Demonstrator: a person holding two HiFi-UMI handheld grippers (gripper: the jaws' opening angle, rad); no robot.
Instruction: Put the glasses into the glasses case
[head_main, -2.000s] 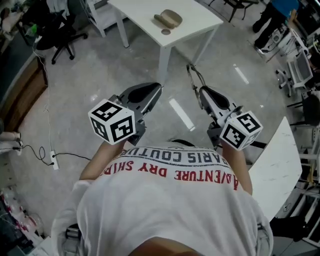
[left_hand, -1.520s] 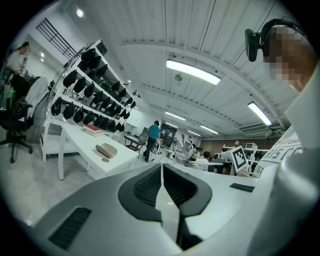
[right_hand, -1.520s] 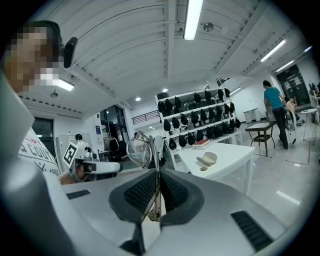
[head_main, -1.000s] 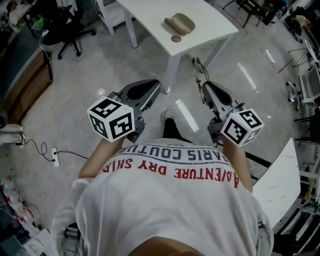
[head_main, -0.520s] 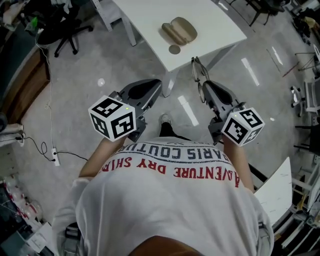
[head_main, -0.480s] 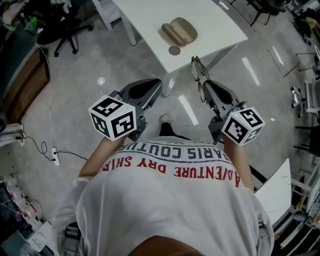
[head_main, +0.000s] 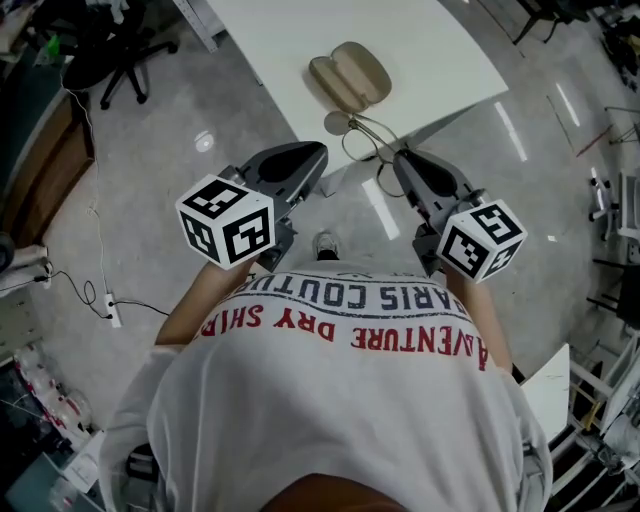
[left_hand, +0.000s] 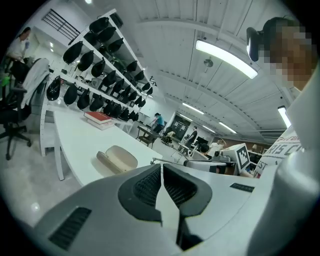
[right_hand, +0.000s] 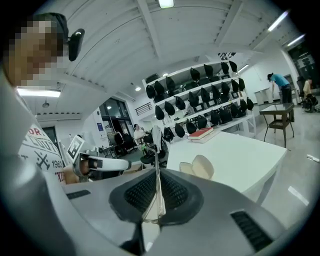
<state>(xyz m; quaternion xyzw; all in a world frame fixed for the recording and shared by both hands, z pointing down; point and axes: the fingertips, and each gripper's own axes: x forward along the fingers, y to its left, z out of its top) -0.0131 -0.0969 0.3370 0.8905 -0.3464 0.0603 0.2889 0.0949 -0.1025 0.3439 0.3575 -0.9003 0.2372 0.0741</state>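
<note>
So, glasses pinched in the right gripper, case waiting on the table

Right gripper (right_hand: 157, 171) has its jaws clenched on the glasses (right_hand: 155, 200). One thin edge of the frame runs straight up between the two ribbed pads and sticks out past the tips. From the head view the wire frame hangs out in front of that gripper, right over the near edge of the table (head_main: 430, 50).

Left gripper (left_hand: 161, 167) is closed too, pads meeting at the tips, and nothing is between them. It's held out level beside the right one, a bit apart. Each gripper has the other one off to the side in its own view.

The case (head_main: 348, 75) is tan and lies open on the table, both halves flat, close beyond the glasses but not touching them as far as I can tell. A small round disc (head_main: 335, 122) sits on the table just beside it, on the near side. Can't tell what that is.

Further out, behind the table, there are wall shelves (right_hand: 200, 100) lined with dark rounded things, and a red book (right_hand: 202, 132) lies at the table's far end. A black chair (head_main: 100, 50) stands off to the left on the grey floor (head_main: 150, 180), and one shoe (head_main: 325, 243) shows between the grippers
</note>
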